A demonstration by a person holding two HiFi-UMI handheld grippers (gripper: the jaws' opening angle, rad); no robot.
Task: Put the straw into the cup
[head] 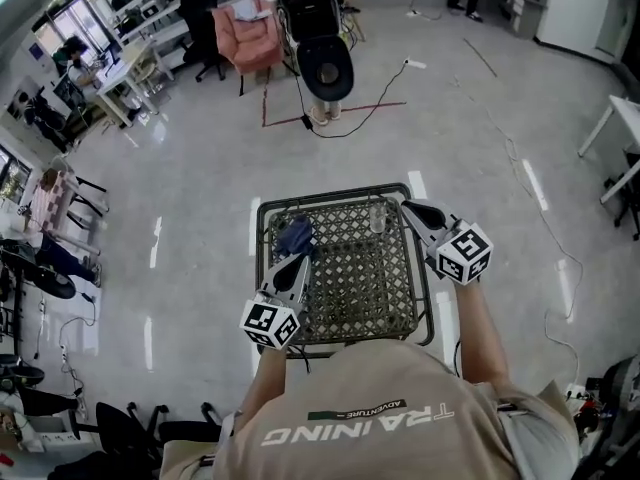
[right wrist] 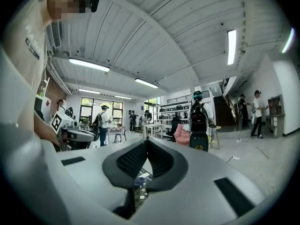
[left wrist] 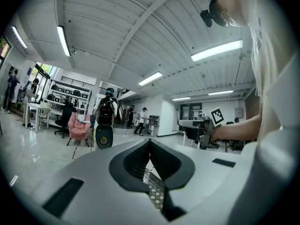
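A clear cup [head: 377, 217] stands near the far edge of a black metal mesh table [head: 262, 230]. I cannot make out a straw in any view. A dark blue thing [head: 296, 236] lies on the mesh at the far left. My left gripper [head: 298, 262] hovers just in front of the blue thing, jaws shut and empty [left wrist: 150, 140]. My right gripper [head: 405, 207] is held at the table's far right corner, just right of the cup. Its jaws are shut [right wrist: 147, 141] with nothing between them. Both grippers point level across the room.
The small table stands on a pale polished floor with cables [head: 372, 108] running over it. A black backpack-like rig [head: 318, 28] and a pink chair [head: 256, 34] stand beyond. A white table [head: 622, 120] is at the right edge. Desks and people are at the far left.
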